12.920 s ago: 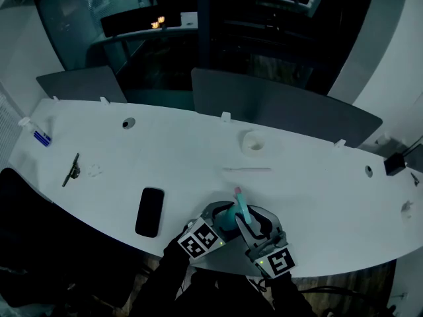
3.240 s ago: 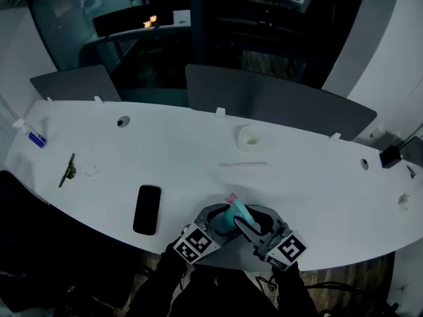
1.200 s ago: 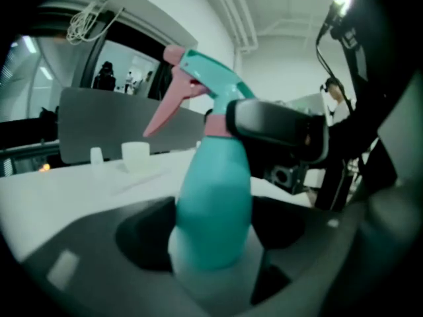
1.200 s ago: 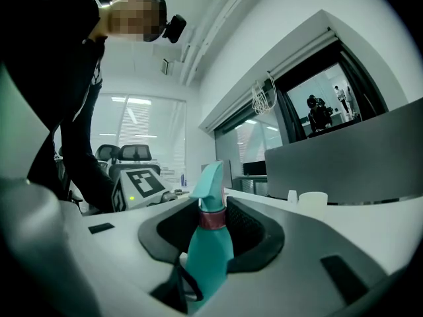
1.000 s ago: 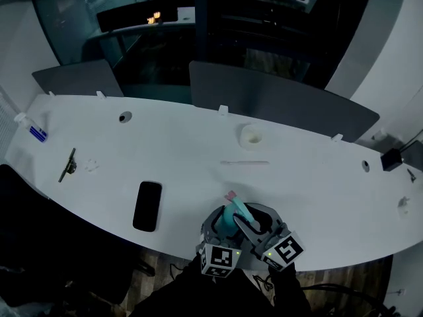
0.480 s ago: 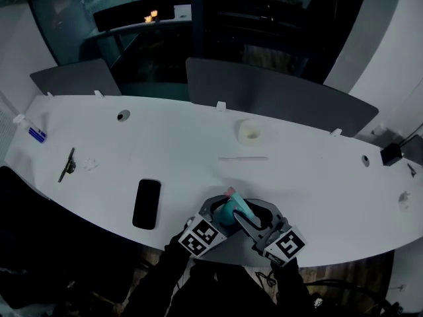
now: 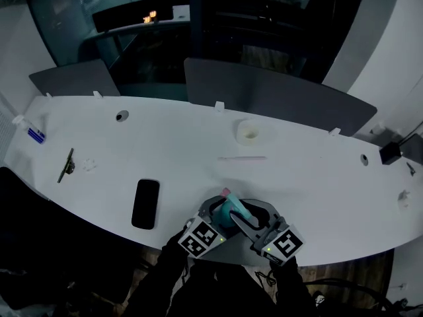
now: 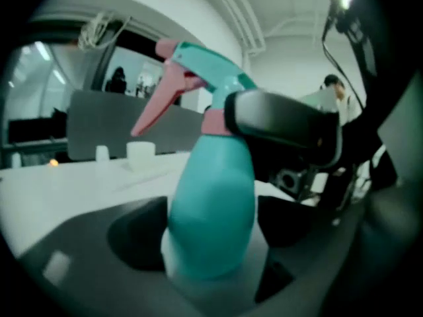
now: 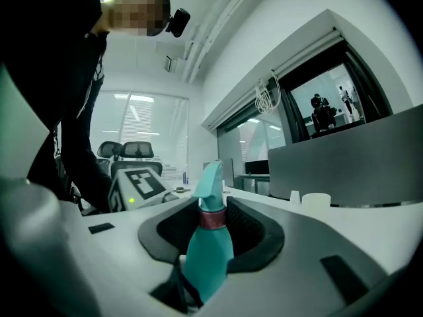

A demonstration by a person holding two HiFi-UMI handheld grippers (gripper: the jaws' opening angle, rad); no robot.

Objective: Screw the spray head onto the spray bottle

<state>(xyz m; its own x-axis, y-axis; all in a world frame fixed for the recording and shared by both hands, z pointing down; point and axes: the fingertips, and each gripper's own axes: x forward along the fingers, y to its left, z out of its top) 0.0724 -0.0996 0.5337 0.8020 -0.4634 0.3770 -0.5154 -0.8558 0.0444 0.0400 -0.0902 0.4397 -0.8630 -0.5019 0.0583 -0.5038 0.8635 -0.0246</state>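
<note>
Teal spray bottle [image 7: 230,216] stands at the white desk's [image 7: 165,150] near edge, spray head [image 8: 198,68] already on. Right gripper [image 7: 246,216] pinches its pink collar. Left gripper's [image 7: 215,215] jaws, just opening, spread loose around the body. Probably regripping, tightening possibly unfinished.

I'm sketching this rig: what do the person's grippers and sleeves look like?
Both the left gripper and right gripper have broad, curved light-grey fingers with black inner pads. Each carries a cube of black-and-white square markers with a small green light. Sleeves are dark. The left's jaws have just been opening around the spray bottle.
</note>
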